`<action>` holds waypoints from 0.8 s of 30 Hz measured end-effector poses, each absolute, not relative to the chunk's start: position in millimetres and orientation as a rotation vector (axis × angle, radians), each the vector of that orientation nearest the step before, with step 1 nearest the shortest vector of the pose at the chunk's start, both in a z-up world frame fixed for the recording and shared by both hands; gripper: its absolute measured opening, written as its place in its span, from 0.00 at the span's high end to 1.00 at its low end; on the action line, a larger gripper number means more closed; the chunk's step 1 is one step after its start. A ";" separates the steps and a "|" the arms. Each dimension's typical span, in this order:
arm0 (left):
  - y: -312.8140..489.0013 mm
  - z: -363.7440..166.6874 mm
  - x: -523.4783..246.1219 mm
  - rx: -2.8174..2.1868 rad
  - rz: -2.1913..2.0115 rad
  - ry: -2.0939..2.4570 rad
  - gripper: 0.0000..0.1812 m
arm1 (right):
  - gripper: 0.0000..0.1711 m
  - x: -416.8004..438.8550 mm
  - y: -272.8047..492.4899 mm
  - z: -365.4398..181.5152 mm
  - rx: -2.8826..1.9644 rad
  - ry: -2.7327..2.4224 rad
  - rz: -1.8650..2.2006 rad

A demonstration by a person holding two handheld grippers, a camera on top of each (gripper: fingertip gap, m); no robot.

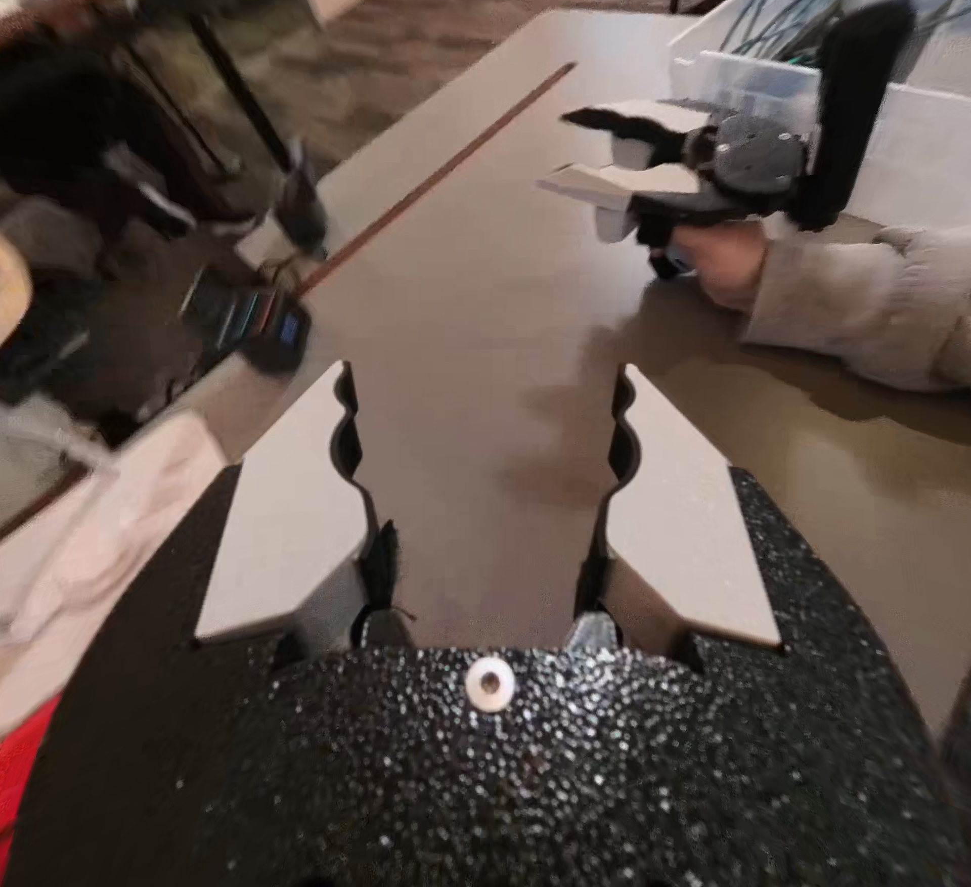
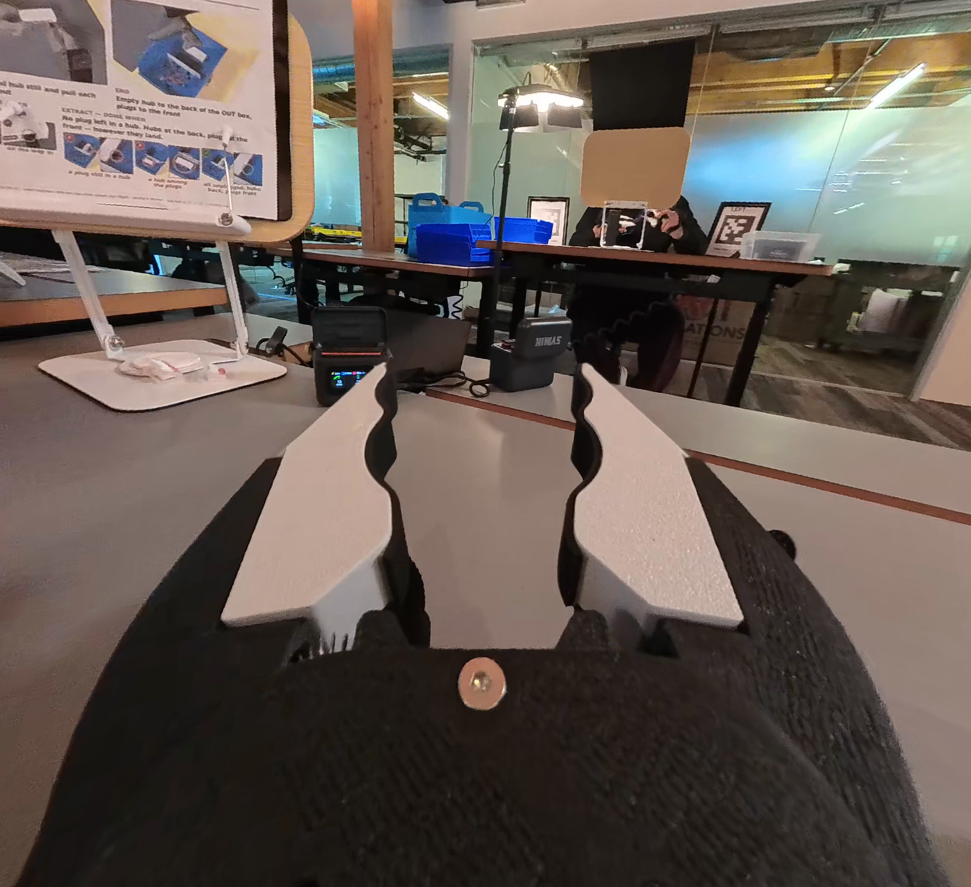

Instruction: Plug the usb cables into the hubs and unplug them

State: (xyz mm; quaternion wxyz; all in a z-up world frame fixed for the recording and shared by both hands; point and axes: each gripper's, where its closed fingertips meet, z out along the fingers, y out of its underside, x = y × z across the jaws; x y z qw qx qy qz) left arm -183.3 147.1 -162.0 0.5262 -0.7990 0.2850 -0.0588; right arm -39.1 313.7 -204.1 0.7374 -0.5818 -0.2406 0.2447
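The grey desk (image 2: 131, 467) is the biggest thing here & the landmark; a thin brown seam (image 1: 436, 179) runs across its top. No usb cable or hub can be picked out on it in either view. In the left wrist view, motion-blurred, white bins (image 1: 904, 115) sit at the desk's far right edge w/ teal-ish strands inside, too smeared to tell if they're cables.

On the desk's far left side in the right wrist view: a white document stand (image 2: 157, 373) holding a printed instruction sheet (image 2: 136, 63), w/ small white wrapped bits lying on its base plate. At the desk's far edge, near the middle: a black charging case (image 2: 349, 357) w/ lid up & a small lit screen, then a dark grey box (image 2: 530, 352) just beside it to the right, a thin black cord looping between them. Behind the desk: more tables, blue bins (image 2: 462, 231), a lamp on a pole (image 2: 536, 100), a seated person (image 2: 636, 242) at a far table.

Left gripper (image 1: 483, 373): white fingers spread wide apart, nothing between them, only bare desk showing in the gap. Right gripper (image 2: 481, 373): also spread wide, empty, low over the desk & pointed at the far edge. In the left wrist view the right gripper (image 1: 557, 147) shows side-on above the desk's right side, a hand (image 1: 725, 263) in a pale sleeve on its grip.
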 end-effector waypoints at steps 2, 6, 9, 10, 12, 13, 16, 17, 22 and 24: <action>133.0 -155.2 -242.4 -2.035 -0.023 0.590 0.54 | 0.62 -41.4 312.3 -204.7 -1.279 -0.539 0.547; 112.8 -179.5 -362.4 -2.344 0.223 0.442 0.67 | 0.63 -45.4 312.1 -207.0 -1.289 -0.554 0.559; 101.7 -235.2 -389.3 -2.606 -0.051 0.470 0.70 | 0.63 -46.2 312.8 -208.8 -1.298 -0.559 0.557; 98.2 -252.9 -398.2 -2.678 -0.084 0.478 0.69 | 0.63 -46.3 312.9 -209.1 -1.299 -0.560 0.557; 93.6 -279.4 -415.7 -2.787 -0.062 0.513 0.68 | 0.63 -46.1 313.4 -209.8 -1.304 -0.560 0.557; 94.0 -287.4 -422.0 -2.814 -0.033 0.539 0.67 | 0.63 -46.0 313.8 -210.1 -1.306 -0.558 0.558; 96.3 -301.1 -431.5 -2.858 0.048 0.669 0.66 | 0.64 -46.1 314.2 -210.3 -1.309 -0.557 0.567; 94.3 -305.2 -433.0 -2.883 0.064 0.726 0.65 | 0.64 -46.3 314.2 -210.4 -1.310 -0.559 0.567; 79.6 -322.5 -434.1 -3.025 0.032 0.890 0.72 | 0.64 -49.5 312.7 -210.7 -1.307 -0.578 0.567; 76.5 -328.3 -436.5 -3.049 0.057 0.954 0.71 | 0.64 -50.1 312.5 -210.8 -1.306 -0.581 0.565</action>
